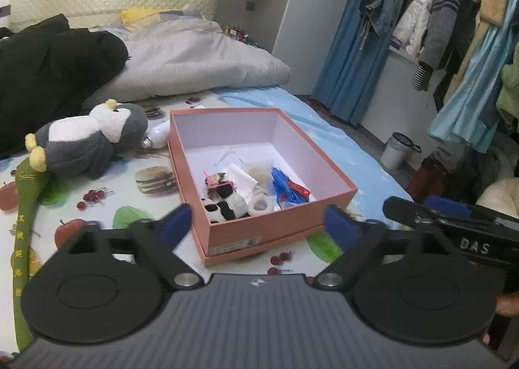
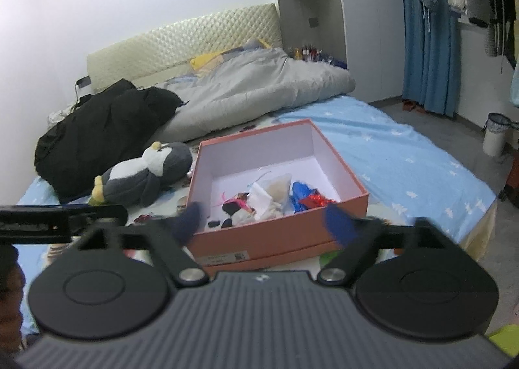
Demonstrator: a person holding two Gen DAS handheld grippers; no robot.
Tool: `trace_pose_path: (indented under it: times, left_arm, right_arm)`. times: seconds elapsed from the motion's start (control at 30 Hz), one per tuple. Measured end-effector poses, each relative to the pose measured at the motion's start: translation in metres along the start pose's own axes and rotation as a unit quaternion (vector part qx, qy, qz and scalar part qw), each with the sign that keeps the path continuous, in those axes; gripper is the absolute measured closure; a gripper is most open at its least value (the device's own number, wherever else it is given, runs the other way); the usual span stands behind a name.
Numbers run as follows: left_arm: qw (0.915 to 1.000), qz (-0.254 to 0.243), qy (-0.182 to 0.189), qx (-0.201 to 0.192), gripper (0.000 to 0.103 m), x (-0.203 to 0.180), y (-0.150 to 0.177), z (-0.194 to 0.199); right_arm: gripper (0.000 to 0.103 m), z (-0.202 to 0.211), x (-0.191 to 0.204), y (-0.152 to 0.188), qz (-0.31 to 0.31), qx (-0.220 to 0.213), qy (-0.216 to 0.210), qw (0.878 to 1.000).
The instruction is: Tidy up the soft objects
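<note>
Penguin plush (image 1: 94, 138) lies on the bed (image 1: 334, 138), just left of my pink box (image 1: 259, 226). Inside the box sits a small black-and-white plush (image 1: 227, 207). My left tool (image 1: 259, 223) and right tool (image 2: 266, 223) gape empty; the right tool's arm reads "DAS". The box's label is illegible.

Each claw (image 1: 258, 226) has black arms, blue pads (image 1: 339, 226), silver screws and a ribbed grey body.
</note>
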State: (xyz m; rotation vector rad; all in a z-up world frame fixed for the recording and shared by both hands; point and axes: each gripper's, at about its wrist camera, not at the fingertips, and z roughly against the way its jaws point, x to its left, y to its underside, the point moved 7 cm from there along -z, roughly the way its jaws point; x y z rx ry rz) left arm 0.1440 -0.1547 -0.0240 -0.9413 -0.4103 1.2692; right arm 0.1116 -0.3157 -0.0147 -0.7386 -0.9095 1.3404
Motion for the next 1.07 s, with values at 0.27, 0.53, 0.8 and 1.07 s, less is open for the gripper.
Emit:
trace_pose_path:
  times: [0.27, 0.53, 0.8, 1.07]
  left_arm:
    - [0.9999, -0.002, -0.014, 0.000, 0.000, 0.004, 0.000, -0.002]
    - [0.9997, 0.018, -0.018, 0.004, 0.000, 0.014, -0.001, 0.000]
    - [0.9995, 0.018, -0.027, 0.004, 0.000, 0.017, 0.001, 0.002]
    - [0.9994, 0.017, -0.031, -0.001, 0.000, 0.020, 0.001, 0.003]
  right_arm:
    - [0.003, 0.002, -0.002, 0.002, 0.001, 0.001, 0.004, 1.000]
    - [0.000, 0.001, 0.001, 0.002, 0.004, 0.001, 0.003, 1.000]
    - [0.000, 0.002, 0.002, 0.004, 0.003, 0.005, 0.003, 1.000]
    - [0.000, 0.000, 0.002, 0.003, 0.001, 0.005, 0.003, 1.000]
